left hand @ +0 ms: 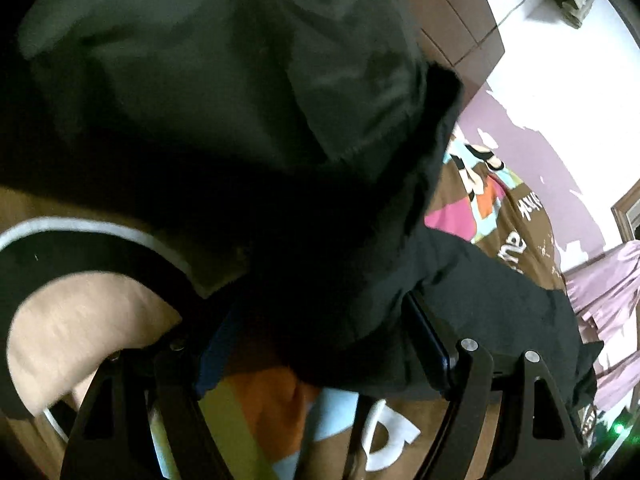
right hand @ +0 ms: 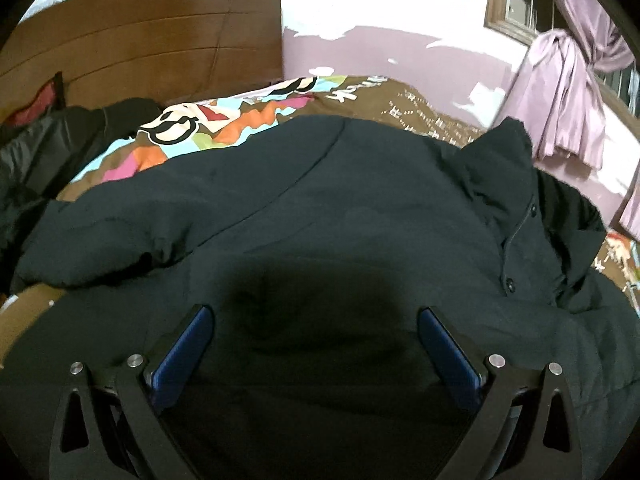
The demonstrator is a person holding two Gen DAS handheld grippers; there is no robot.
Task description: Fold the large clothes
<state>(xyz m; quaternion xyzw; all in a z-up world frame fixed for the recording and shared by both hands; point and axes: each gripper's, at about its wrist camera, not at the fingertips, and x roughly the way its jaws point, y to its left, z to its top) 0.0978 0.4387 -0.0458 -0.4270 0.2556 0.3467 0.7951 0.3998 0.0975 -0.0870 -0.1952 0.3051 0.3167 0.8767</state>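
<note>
The black padded jacket [right hand: 360, 208] lies spread over the bed, its buttoned front edge at the right. My right gripper [right hand: 314, 316] hovers just above its middle, fingers wide apart and nothing between the blue pads [right hand: 188, 352]. In the left wrist view a thick fold of the same jacket [left hand: 240, 100] fills the gap of my left gripper [left hand: 320, 328]. The fold spills over the right finger [left hand: 432, 344] and rises in front of the camera, lifted off the bedspread. The left gripper's jaws stand wide around this bulky fold.
A brown bedspread [right hand: 240, 120] with colourful cartoon prints covers the bed. The wooden headboard [right hand: 152, 40] stands at the back left, with other dark clothes [right hand: 48, 148] piled below it. Purple curtains [right hand: 568, 92] hang by the window at the right.
</note>
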